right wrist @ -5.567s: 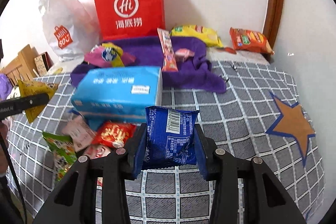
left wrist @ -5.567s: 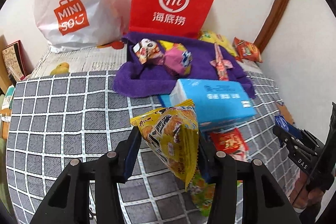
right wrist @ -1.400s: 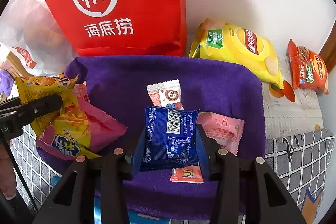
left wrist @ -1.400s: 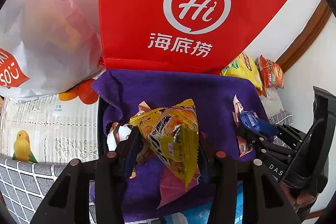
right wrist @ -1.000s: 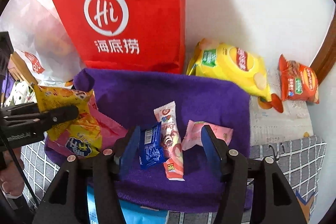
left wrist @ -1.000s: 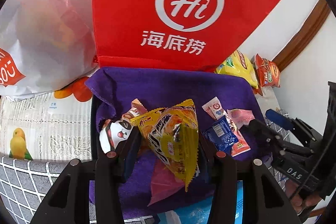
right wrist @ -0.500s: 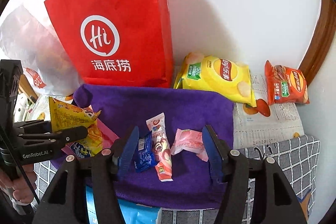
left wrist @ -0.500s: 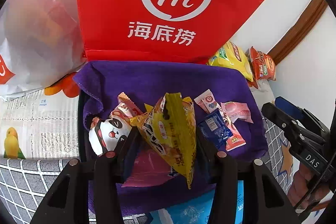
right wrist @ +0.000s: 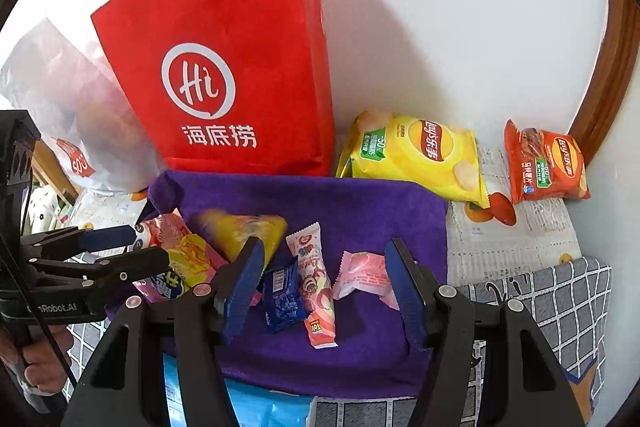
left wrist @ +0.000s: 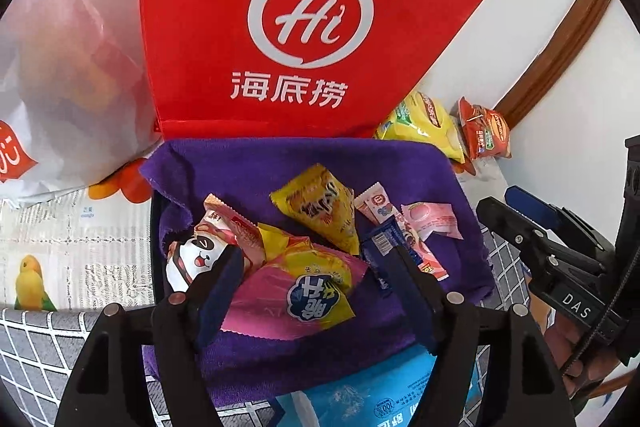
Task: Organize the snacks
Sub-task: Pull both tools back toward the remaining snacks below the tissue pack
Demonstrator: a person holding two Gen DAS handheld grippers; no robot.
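My left gripper [left wrist: 312, 263] hangs over the purple towel [left wrist: 280, 163], its jaws opening with nothing pressed between them. The yellow triangular snack packet [left wrist: 320, 211] lies free on the towel just beyond its fingers and looks blurred in the right wrist view [right wrist: 240, 231]. A pink-and-yellow packet [left wrist: 308, 291] and a panda packet [left wrist: 192, 255] lie under the left gripper. My right gripper [right wrist: 326, 255] stands open above the towel [right wrist: 320, 199]. Below it lie the blue packet [right wrist: 284, 291], a long strip snack [right wrist: 316, 275] and a pink packet [right wrist: 364, 275].
A red paper bag [left wrist: 300, 27] stands against the wall behind the towel, with a white plastic bag [left wrist: 48, 67] to its left. A yellow chips bag [right wrist: 416, 155] and an orange one [right wrist: 544, 163] lie at the back right. A blue tissue pack [left wrist: 380, 395] lies in front.
The left jaws have spread and the yellow packet has dropped out onto the towel. The right gripper let go of the blue packet earlier and has drawn up a little.
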